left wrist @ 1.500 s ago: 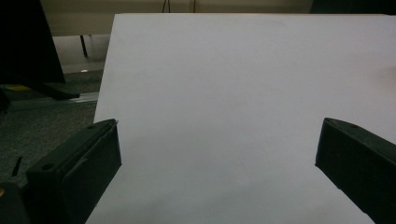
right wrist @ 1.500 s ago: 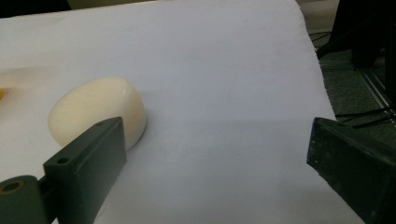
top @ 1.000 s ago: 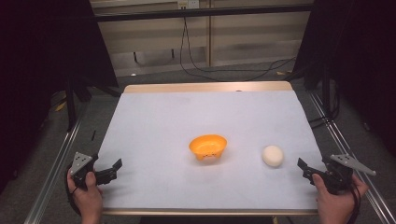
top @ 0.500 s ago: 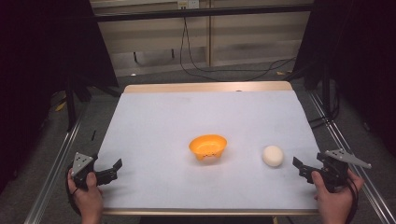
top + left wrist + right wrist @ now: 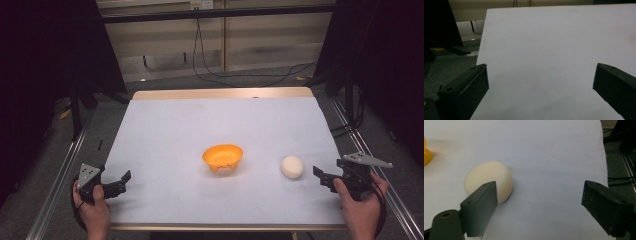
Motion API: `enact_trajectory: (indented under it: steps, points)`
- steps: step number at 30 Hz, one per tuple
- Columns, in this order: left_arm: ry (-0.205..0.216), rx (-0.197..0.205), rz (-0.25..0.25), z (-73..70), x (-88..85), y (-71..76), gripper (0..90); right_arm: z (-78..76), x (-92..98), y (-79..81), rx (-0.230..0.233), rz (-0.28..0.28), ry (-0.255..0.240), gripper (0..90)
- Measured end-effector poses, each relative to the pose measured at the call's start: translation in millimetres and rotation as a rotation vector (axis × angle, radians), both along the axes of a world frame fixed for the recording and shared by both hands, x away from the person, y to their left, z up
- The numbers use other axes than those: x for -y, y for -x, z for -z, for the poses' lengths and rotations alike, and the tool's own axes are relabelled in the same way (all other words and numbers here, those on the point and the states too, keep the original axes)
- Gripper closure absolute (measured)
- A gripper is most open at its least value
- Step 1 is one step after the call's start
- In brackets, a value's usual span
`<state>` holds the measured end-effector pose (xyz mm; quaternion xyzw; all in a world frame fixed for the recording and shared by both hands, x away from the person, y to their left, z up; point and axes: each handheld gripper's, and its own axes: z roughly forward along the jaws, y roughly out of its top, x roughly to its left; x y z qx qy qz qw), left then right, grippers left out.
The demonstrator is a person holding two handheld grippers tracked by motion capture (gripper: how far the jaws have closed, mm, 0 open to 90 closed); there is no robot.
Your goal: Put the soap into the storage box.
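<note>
An orange bowl (image 5: 223,156) sits near the middle of the white table sheet (image 5: 220,120). To its right lies a cream ball (image 5: 292,166). My right gripper (image 5: 321,178) hovers just right of the ball and points at it. In the right gripper view the ball (image 5: 489,178) lies beyond the left jaw, outside the gap of my right gripper (image 5: 539,183). Its jaws have just been closing and stand apart with nothing between them. A sliver of the bowl (image 5: 427,152) shows at that view's left edge. My left gripper (image 5: 120,184) rests open at the front left corner, with bare sheet between its jaws (image 5: 541,67).
Metal rails (image 5: 60,180) run along both sides of the table. Its wooden far edge (image 5: 220,93) faces a floor with black cables (image 5: 215,75). Dark stands flank the table at left and right.
My right hand has risen a little and edged left toward the ball. The left hand, the bowl and the ball have stayed where they were.
</note>
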<state>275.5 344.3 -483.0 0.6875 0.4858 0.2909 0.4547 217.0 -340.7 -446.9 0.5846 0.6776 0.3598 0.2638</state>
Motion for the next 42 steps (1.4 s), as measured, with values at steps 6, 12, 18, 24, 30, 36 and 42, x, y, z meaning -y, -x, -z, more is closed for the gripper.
enact_trajectory:
  steps: [6, 12, 18, 24, 30, 36, 42]
  points:
    - [-0.001, 0.002, 0.001, -0.1, -0.2, 0.2, 0.0, -8.8, -0.1, -8.4, -0.045, -0.027, 0.030, 14.3]
    - [0.000, 0.002, 0.002, -0.1, -0.2, 0.2, 0.0, -16.7, -7.4, -16.4, -0.134, -0.085, 0.066, 17.0]
    - [-0.003, 0.003, 0.002, -0.1, -0.5, 0.1, 0.0, -19.8, -13.0, -22.0, -0.175, -0.137, 0.054, 13.6]
    - [-0.004, 0.002, 0.002, -0.2, -0.5, 0.1, 0.0, -21.0, -19.6, -31.1, -0.230, -0.156, 0.081, 10.4]
    - [-0.004, 0.005, 0.003, -0.1, -0.3, 0.5, 0.0, -18.1, -22.9, -39.0, -0.271, -0.167, 0.078, 9.2]
    - [-0.003, 0.003, 0.005, -0.2, -0.3, 0.3, 0.0, -15.6, -27.8, -44.6, -0.294, -0.172, 0.089, 9.2]
    - [0.002, -0.001, 0.008, 0.1, 0.4, -0.2, 0.0, -12.8, -34.5, -49.7, -0.309, -0.194, 0.088, 8.8]
